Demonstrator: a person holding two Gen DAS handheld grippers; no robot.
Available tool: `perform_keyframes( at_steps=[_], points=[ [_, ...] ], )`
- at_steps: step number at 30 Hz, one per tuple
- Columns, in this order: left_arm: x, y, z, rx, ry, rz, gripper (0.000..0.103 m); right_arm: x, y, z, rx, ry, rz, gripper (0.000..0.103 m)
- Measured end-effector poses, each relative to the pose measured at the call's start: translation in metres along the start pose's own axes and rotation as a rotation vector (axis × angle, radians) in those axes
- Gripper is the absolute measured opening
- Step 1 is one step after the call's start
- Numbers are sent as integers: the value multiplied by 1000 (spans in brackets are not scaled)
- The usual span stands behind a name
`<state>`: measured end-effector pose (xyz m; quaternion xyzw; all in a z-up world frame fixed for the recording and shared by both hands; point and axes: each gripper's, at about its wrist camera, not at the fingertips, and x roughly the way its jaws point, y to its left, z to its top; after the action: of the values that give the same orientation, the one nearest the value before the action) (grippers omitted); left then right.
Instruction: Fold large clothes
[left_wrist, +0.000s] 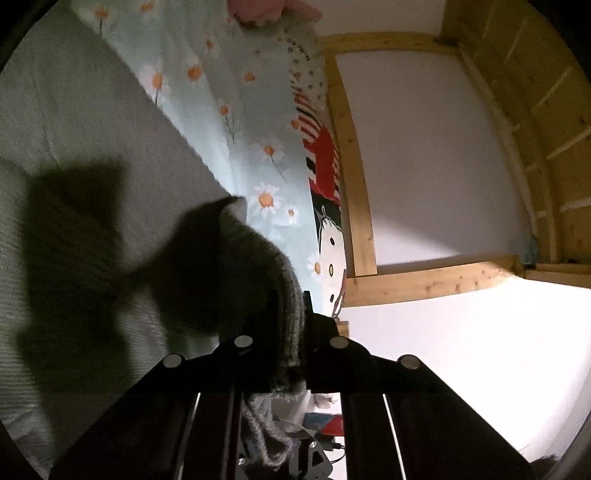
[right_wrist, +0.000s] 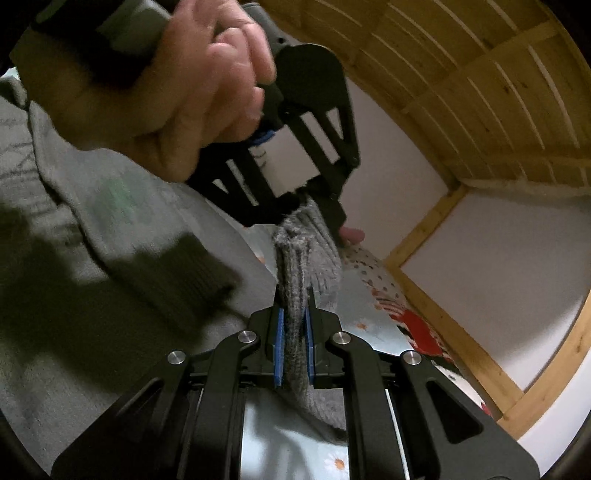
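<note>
Observed: a grey knitted garment (right_wrist: 74, 229), apparently a sweater, lies spread over a bed with a daisy-print sheet (left_wrist: 236, 107), under a wooden frame (left_wrist: 354, 192).

Right hand-held gripper (right_wrist: 294, 325): jaws closed, blue pads (right_wrist: 279, 343) pressing either side of a bunched ribbed edge of the garment. Grip looks secure; the knit runs straight through the jaws.

Left hand-held gripper (right_wrist: 314, 206): seen from the right wrist view, carried in the person's hand (right_wrist: 192, 92), jaws drawn together on the same ribbed edge a little further along. The left wrist view confirms dark knit gathered between its fingers (left_wrist: 291, 332), though that area is in heavy shadow and the pads themselves cannot be made out.

Position of work: the gripped edge is lifted clear of the sheet between the two grippers, which stand near each other; the rest of the garment trails back onto the bed to the left.

Assessment: the step in hand appears to be the pick-up of an edge, probably hem or cuff, ahead of a fold. Folding proper is judged at an early stage.

Next move, as judged: both grippers carry the edge together across the body of the garment, keeping it taut and level, then lower it before releasing. Risk: thick knit bunching or slipping unevenly.
</note>
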<state>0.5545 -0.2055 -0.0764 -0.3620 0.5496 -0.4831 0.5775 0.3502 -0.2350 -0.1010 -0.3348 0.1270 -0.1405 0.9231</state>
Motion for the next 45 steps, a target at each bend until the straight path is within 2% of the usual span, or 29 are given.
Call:
perform_keyframes(
  at_steps=[3,5,8,11,15,22,26,28,29,30,32,35,37,39,40,41,42,44,45],
  points=[
    [-27,-9,8,36,-23,42,8,-4,11,24,21,-28,14,10],
    [-58,-18,12,78,-32,103,8,-5,23,44,31,-47,18,10],
    [-109,-24,16,112,-48,188,8,-10,56,83,31,-99,70,10],
    [-151,-15,18,115,-67,267,8,-16,88,111,7,-131,131,10],
    [-207,17,24,93,-87,350,8,-19,126,135,-30,-153,195,10],
    [-263,69,42,96,-116,524,8,-3,193,174,-97,-103,291,10],
    [-274,111,48,73,-110,630,8,6,228,190,-91,-7,382,11],
    [-277,133,47,46,-103,667,9,7,234,188,-82,29,460,19],
    [-275,145,46,43,-92,698,9,2,233,187,-60,31,513,39],
    [-273,149,45,47,-95,701,9,-4,227,185,-31,11,542,68],
    [-272,152,45,52,-128,693,10,-26,199,182,69,-86,619,100],
    [-271,144,48,88,-165,737,12,-42,161,183,161,-150,658,100],
    [-272,132,47,127,-197,797,17,-40,128,176,213,-150,603,100],
    [-280,105,40,207,-293,894,24,-15,91,164,286,-74,529,100],
    [-284,94,37,231,-339,924,36,5,72,151,332,-4,475,100],
    [-291,75,28,271,-433,973,46,28,54,135,392,84,433,100],
    [-293,57,16,316,-523,991,51,46,43,122,437,153,423,100],
    [-283,37,-2,363,-590,948,73,92,28,87,513,342,399,100],
    [-272,31,-12,374,-607,939,77,107,27,75,523,412,379,100]
  ],
)
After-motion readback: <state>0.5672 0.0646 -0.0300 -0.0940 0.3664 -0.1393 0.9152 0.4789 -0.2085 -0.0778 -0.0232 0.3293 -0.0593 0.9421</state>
